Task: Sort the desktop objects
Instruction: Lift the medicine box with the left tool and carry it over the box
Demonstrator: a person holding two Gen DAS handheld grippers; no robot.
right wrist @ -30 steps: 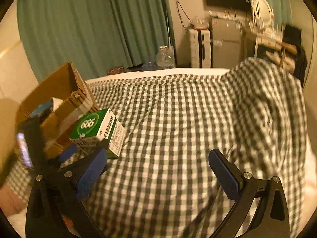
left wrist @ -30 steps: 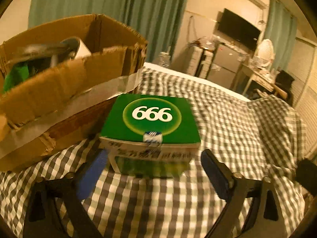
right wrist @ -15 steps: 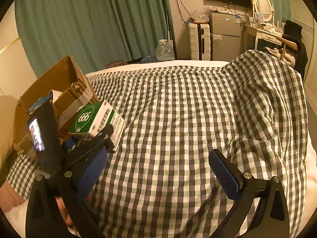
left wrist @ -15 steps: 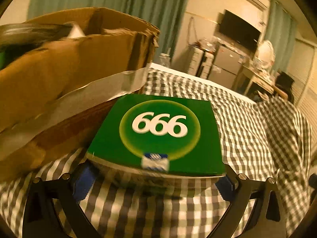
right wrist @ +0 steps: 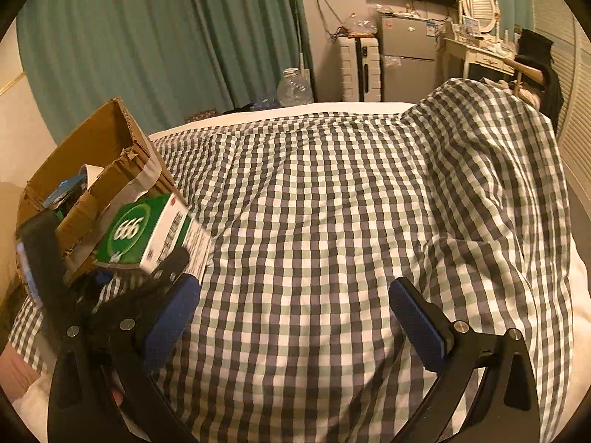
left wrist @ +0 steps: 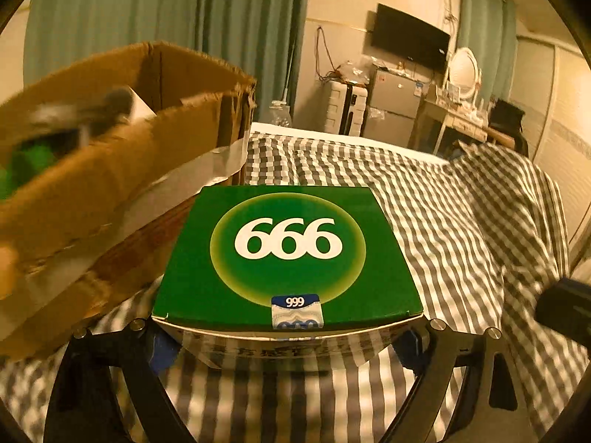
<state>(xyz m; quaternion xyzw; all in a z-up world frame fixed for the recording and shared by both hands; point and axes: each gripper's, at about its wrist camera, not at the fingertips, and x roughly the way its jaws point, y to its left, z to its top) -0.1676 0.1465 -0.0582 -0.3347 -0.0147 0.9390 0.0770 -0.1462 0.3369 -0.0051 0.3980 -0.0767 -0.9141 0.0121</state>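
A green box marked "666" [left wrist: 288,254] sits between the fingers of my left gripper [left wrist: 288,347], which is shut on its sides and holds it lifted off the checked bedspread. In the right wrist view the green box [right wrist: 140,232] is tilted, held by the left gripper [right wrist: 147,277] beside the cardboard box [right wrist: 92,170]. The cardboard box [left wrist: 110,162] stands just left of the green box and holds several items, blurred. My right gripper [right wrist: 295,317] is open and empty above the bedspread.
The checked bedspread [right wrist: 351,221] covers the bed, bunched up at the right. Green curtains [right wrist: 147,37], a suitcase [right wrist: 358,66], a small fridge [right wrist: 406,55] and a dressing table [right wrist: 480,48] stand behind the bed.
My left gripper moved forward around the green box, closed on it and lifted it off the bedspread beside the cardboard box. The right gripper stayed open and rose slightly.
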